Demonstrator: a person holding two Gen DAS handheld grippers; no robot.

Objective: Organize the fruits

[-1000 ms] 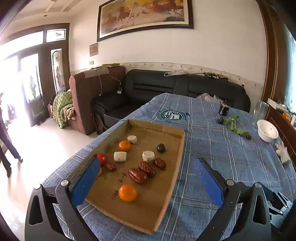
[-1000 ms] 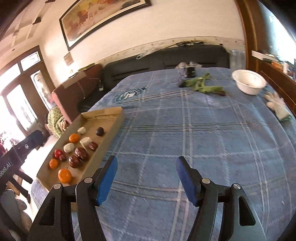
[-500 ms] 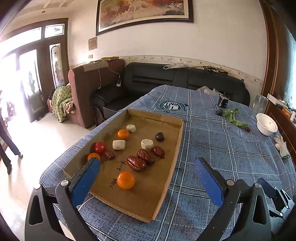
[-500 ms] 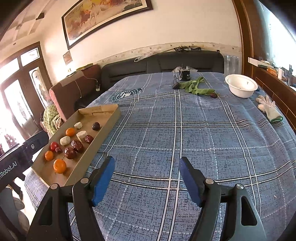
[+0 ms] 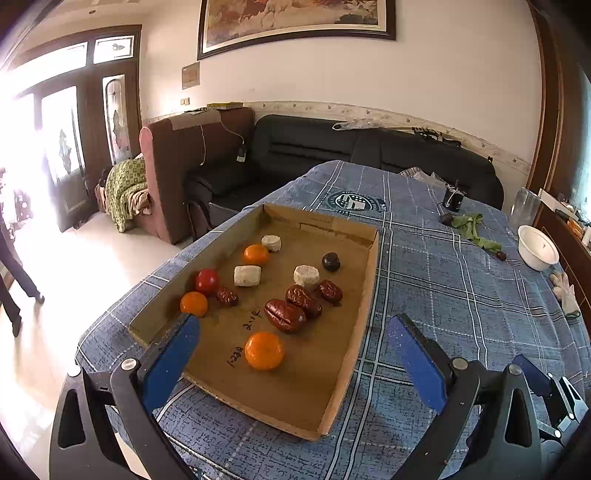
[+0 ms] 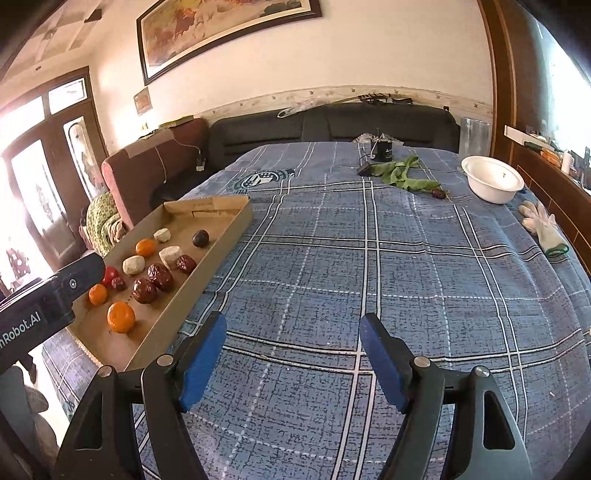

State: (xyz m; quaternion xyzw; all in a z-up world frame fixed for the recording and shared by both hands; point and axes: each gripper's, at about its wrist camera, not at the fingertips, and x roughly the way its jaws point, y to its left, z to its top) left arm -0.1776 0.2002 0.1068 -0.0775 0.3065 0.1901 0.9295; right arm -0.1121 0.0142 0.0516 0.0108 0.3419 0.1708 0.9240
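room: a living room with a black sofa (image 5: 369, 147) along the far wall, a brown armchair (image 5: 184, 162) beside it, a framed painting (image 5: 295, 18) above, and glass doors letting in glare at the left.
surface: a table under a blue plaid cloth (image 6: 369, 266).
tray: a shallow cardboard tray (image 5: 354, 332) lies on the cloth at the table's left side, open side up, with handwriting on its floor.
fruit in tray: three oranges, the nearest orange (image 5: 264, 350) by the handwriting, a second (image 5: 193, 304) at the left wall, a third (image 5: 256, 254) toward the far end; a red tomato (image 5: 206, 280) just beside the left one; several wrinkled red dates, the largest date (image 5: 284, 315) touching another date behind it; a dark round fruit (image 5: 331, 261) near the right wall; three pale cut chunks, one chunk (image 5: 247, 275) near the tomato.
left gripper (image 5: 295, 354): released, blue pads spread wide, hovering over the tray's near end, holding nothing.
right gripper (image 6: 293, 354): released, jaws wide apart over bare cloth to the right of the tray, holding nothing.
far end of table: a white bowl (image 6: 493, 179), green leaves (image 6: 399, 173), a small dark cup (image 6: 384, 151), a pale glove (image 6: 543, 221) by the right edge.
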